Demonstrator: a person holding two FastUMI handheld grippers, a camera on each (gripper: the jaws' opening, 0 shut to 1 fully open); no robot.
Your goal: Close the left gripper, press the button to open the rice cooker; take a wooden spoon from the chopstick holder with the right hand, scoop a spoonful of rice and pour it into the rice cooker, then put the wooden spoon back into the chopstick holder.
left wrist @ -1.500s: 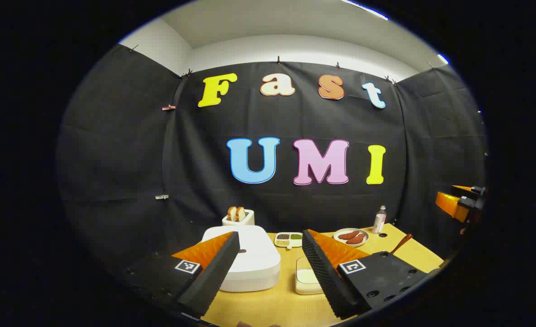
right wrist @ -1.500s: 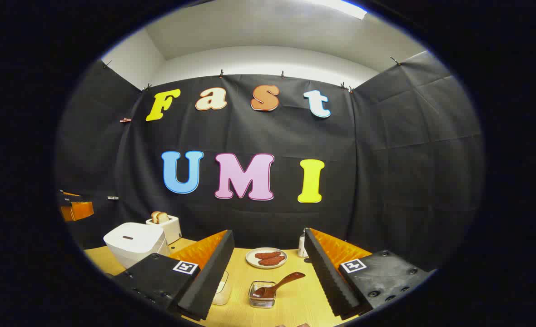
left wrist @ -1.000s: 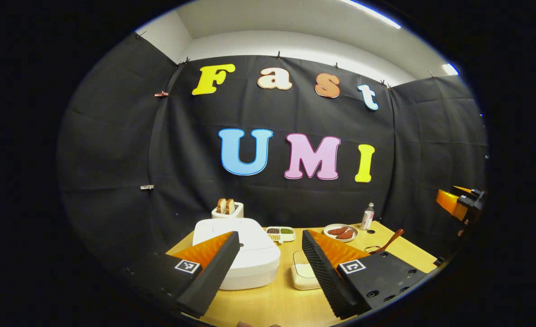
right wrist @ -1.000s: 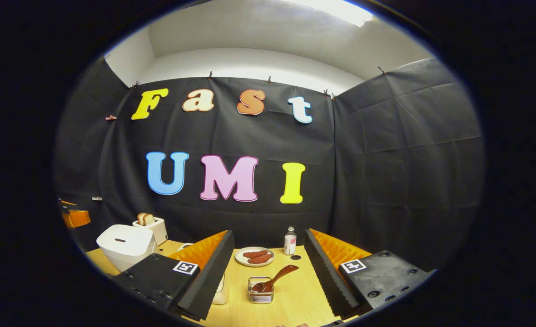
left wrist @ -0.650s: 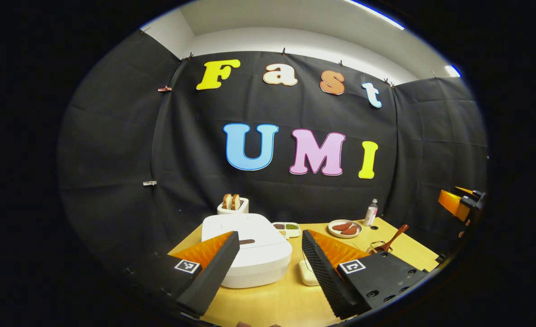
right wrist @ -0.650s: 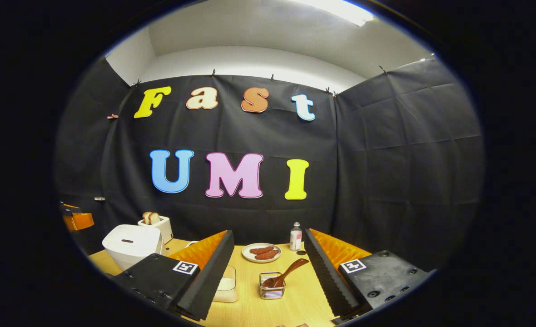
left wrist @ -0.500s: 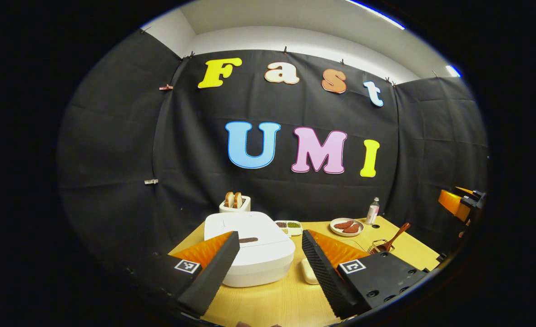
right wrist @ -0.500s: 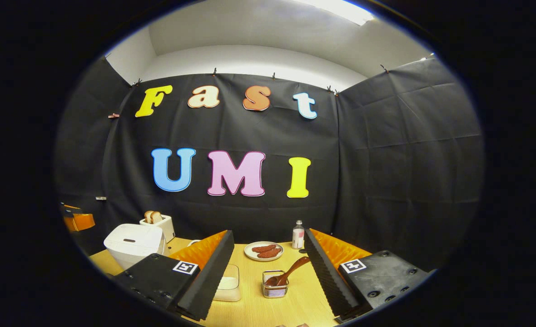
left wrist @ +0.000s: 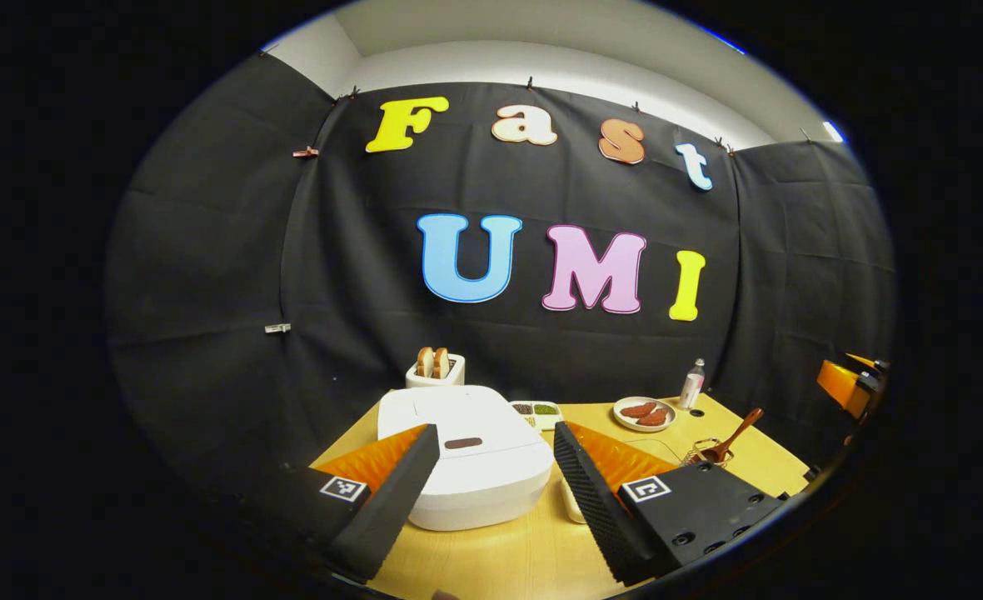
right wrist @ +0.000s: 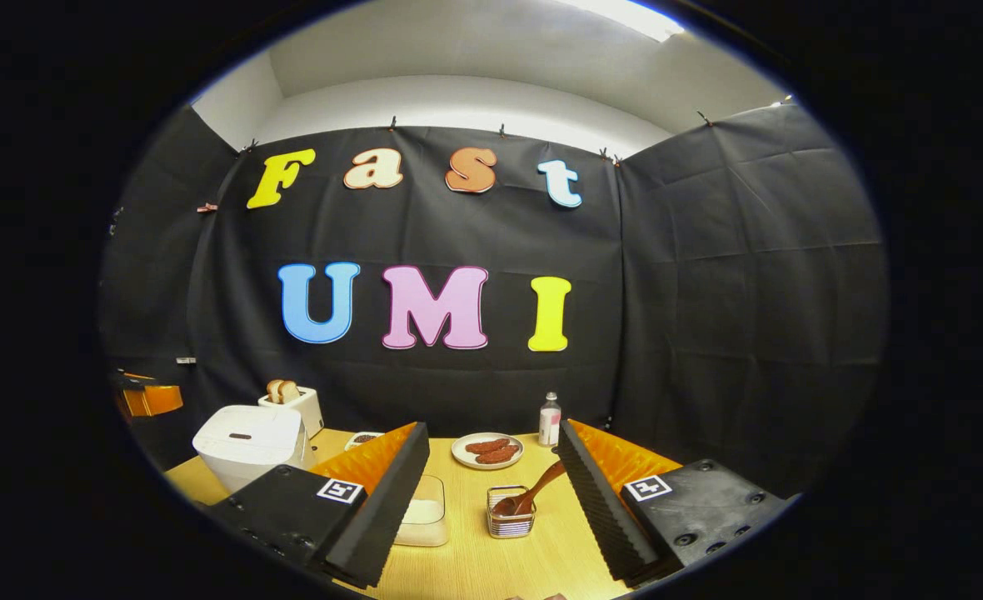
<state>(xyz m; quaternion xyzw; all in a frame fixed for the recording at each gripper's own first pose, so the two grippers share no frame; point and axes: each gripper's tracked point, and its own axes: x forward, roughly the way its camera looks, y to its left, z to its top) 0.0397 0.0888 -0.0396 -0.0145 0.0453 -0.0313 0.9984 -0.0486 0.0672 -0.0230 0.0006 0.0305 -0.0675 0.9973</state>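
The white rice cooker (left wrist: 471, 462) stands shut on the wooden table, its dark button (left wrist: 462, 442) on the lid's front. My left gripper (left wrist: 496, 471) hangs open just in front of the cooker, the button between its fingers in this view. In the right gripper view the cooker (right wrist: 246, 442) is at the left. A wooden spoon (right wrist: 535, 493) leans in the wire chopstick holder (right wrist: 511, 523), straight ahead of my open right gripper (right wrist: 491, 487). A clear container of rice (right wrist: 425, 510) sits left of the holder, partly behind a finger. The spoon (left wrist: 735, 432) also shows at the right of the left gripper view.
A toaster with bread (left wrist: 435, 371) stands behind the cooker. A divided dish of grains (left wrist: 536, 411), a plate of sausages (right wrist: 487, 450) and a small bottle (right wrist: 549, 421) line the table's back. The other gripper (left wrist: 848, 385) shows at the far right edge.
Both views have drifted slightly: the cooker has come closer and more central between my left fingers. The chopstick holder has shifted right between my right fingers. Both grippers stayed open.
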